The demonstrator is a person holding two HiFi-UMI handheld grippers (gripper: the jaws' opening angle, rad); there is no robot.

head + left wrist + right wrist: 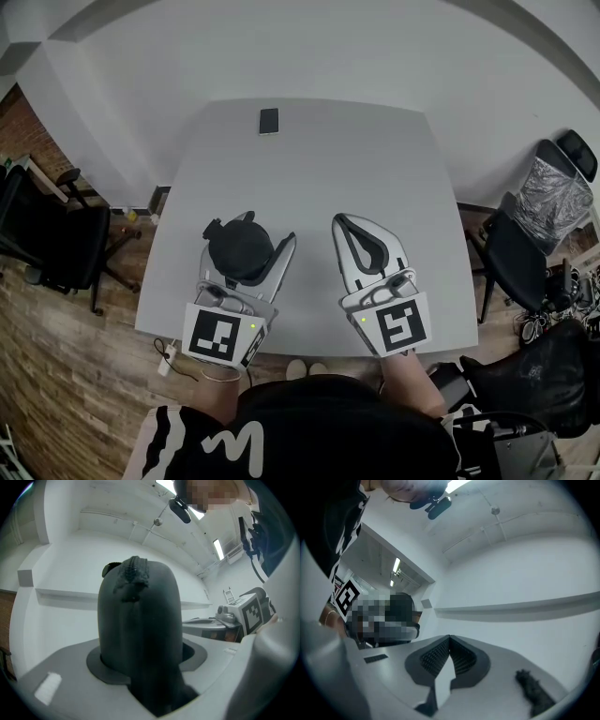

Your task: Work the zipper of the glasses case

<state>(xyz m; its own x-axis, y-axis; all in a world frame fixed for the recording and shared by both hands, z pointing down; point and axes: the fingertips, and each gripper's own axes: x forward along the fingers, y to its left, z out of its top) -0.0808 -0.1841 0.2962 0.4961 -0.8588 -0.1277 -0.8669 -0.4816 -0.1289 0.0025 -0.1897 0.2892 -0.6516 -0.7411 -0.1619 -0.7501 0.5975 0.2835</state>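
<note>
A black glasses case [242,251] sits between the jaws of my left gripper [247,232], which is shut on it just above the near part of the grey table [309,169]. In the left gripper view the case [140,625] stands on end and fills the gap between the jaws. Its zipper [135,571] runs over the top end. My right gripper [345,225] hovers to the right of the case, apart from it. Its ribbed pads [431,657] meet at the tips, and the right gripper [449,638] holds nothing.
A dark phone [269,121] lies at the table's far edge. Black office chairs stand on the wooden floor at the left [56,234] and the right [520,253]. A small dark rough piece [534,692] shows at the lower right of the right gripper view.
</note>
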